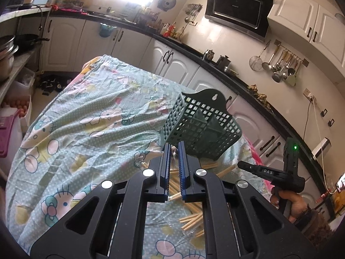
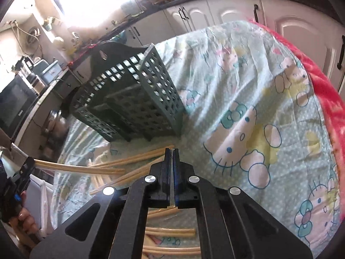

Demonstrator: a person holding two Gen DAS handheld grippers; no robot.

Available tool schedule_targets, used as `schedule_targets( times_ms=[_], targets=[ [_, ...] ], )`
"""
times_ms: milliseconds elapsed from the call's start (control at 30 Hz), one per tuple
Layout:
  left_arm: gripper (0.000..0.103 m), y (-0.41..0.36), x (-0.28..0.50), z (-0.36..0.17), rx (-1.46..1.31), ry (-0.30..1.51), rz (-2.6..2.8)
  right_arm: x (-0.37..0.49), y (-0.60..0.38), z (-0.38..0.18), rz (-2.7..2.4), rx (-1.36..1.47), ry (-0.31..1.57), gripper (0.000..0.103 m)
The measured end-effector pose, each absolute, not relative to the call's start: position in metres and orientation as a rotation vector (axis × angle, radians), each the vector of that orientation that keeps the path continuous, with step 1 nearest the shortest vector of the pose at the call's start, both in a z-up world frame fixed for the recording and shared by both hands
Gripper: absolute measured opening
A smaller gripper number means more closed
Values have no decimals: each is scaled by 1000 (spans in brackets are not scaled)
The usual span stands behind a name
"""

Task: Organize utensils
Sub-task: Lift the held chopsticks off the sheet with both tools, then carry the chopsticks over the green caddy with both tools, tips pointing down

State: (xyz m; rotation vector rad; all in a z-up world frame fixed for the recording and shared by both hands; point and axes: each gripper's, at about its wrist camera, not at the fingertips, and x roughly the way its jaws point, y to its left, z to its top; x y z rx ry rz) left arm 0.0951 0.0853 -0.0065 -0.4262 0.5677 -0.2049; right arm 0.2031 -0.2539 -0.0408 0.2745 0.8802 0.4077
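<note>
— Left gripper (image 1: 174,145): what is to be entered for its condition?
— Clenched. In the right wrist view a pair of chopsticks (image 2: 79,168) appears to be pinched at one end in it, the free ends reaching out sideways and nearly level. From its own camera the grip is hard to make out.
— Right gripper (image 2: 172,151)?
— Clamped shut with nothing between the fingers. It is held low over the loose chopsticks (image 2: 170,231).
— Where is the basket (image 1: 200,125) recorded?
— On the tablecloth (image 1: 86,112), standing on its feet just ahead of the left gripper and slightly to the right. The right gripper is faced by its slotted side wall.
— Contents of the basket?
— None can be seen. An inner divider is noted, and every compartment that shows is empty.
— Remaining stock?
— Loose chopsticks are scattered flat on the tablecloth beneath both grippers, near the foot of the basket and pointing several ways.
— Which relation is the coming move judged to turn on?
— The long axis of the held pair. It lies roughly level while the basket opens upward, so tipping it upright over a compartment is judged necessary. The left gripper is the loaded one and is taken as the one to deliver.
</note>
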Motion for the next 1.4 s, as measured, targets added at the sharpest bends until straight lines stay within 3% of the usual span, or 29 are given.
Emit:
schedule_targets(
  times_ms=[633,1400],
  targets=[
    [3,54,101,47,-295,526,-280,137,-170,75,601,-89,538,2],
    [3,23,118,161,-209,353,-349,140,-166,185,608,-132,308,2]
  ],
)
